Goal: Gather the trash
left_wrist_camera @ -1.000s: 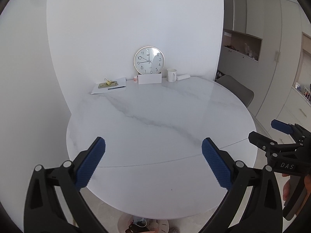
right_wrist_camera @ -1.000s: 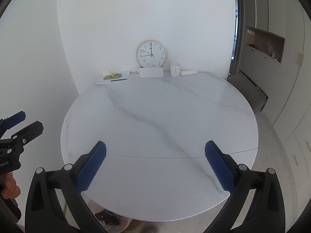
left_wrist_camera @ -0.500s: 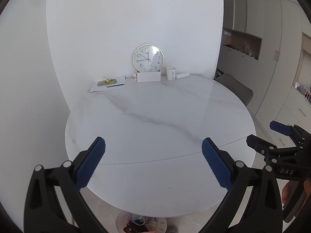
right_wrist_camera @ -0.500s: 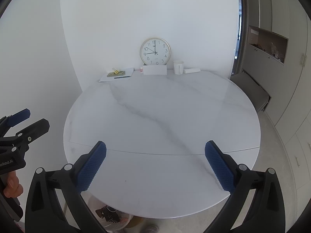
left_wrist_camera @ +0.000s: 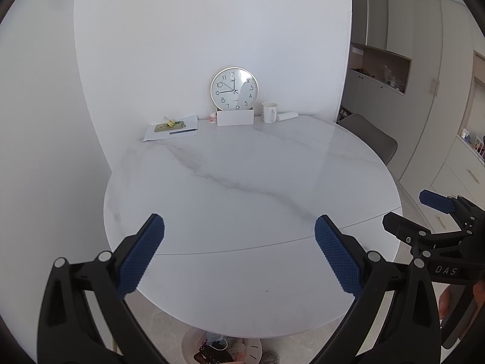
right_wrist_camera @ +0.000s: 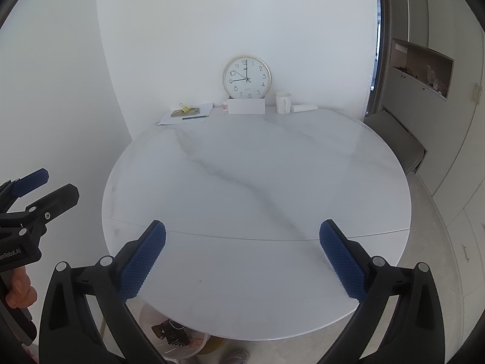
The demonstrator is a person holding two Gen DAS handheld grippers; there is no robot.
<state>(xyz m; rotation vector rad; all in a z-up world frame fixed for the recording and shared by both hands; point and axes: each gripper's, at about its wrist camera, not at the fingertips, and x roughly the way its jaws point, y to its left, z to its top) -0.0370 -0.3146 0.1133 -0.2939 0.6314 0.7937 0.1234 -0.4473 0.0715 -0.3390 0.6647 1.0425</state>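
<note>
Both grippers hover side by side over the near edge of a round white marble table (left_wrist_camera: 242, 182). My left gripper (left_wrist_camera: 239, 236) is open, nothing between its blue pads. My right gripper (right_wrist_camera: 242, 239) is open and holds nothing too; it also shows at the right edge of the left wrist view (left_wrist_camera: 424, 212). Below the table's near edge stands a translucent bin (left_wrist_camera: 218, 348) holding dark and pale scraps, seen again in the right wrist view (right_wrist_camera: 178, 339). No loose trash is visible on the near part of the tabletop.
At the table's far side by the white wall stand a round clock (left_wrist_camera: 234, 89), a white card (left_wrist_camera: 235, 118), a white mug (left_wrist_camera: 269, 112), a small pink-lidded jar (left_wrist_camera: 213, 118), and papers with a binder clip and pen (left_wrist_camera: 172, 129). A grey chair (left_wrist_camera: 369, 139) and cabinets are on the right.
Both grippers have drawn back and risen slightly from the table, so more of its near edge and the bin beneath shows. Both stayed open.
</note>
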